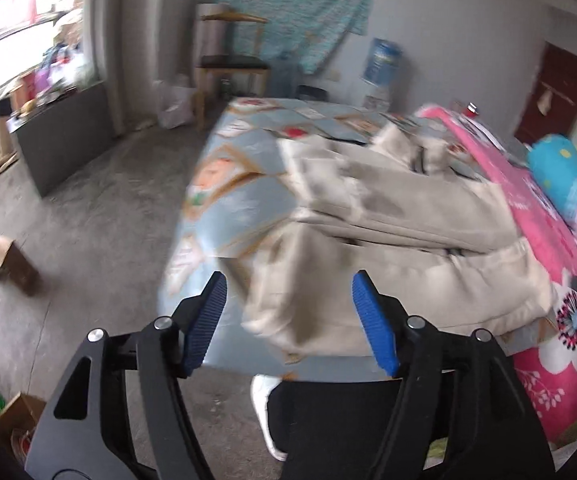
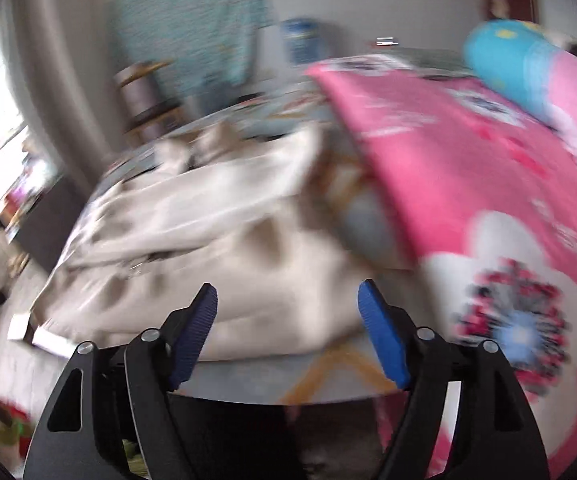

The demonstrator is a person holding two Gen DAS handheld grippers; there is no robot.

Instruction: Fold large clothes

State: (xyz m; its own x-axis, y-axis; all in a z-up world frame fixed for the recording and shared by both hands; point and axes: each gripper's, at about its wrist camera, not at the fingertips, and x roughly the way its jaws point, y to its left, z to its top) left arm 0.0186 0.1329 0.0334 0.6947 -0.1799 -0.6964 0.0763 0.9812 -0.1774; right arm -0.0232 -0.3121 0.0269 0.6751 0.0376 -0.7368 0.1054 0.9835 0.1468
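Both your grippers are spread wide with nothing between the pads: the left gripper point(image 1: 288, 320) and the right gripper point(image 2: 288, 334) hang just short of the beige coat point(image 1: 388, 216), which lies rumpled on the bed point(image 1: 240, 192) near its front edge, beside the pink blanket point(image 1: 536, 208). Both views are blurred — close now and you may pinch only one layer, or snag the blanket's edge along with the coat.
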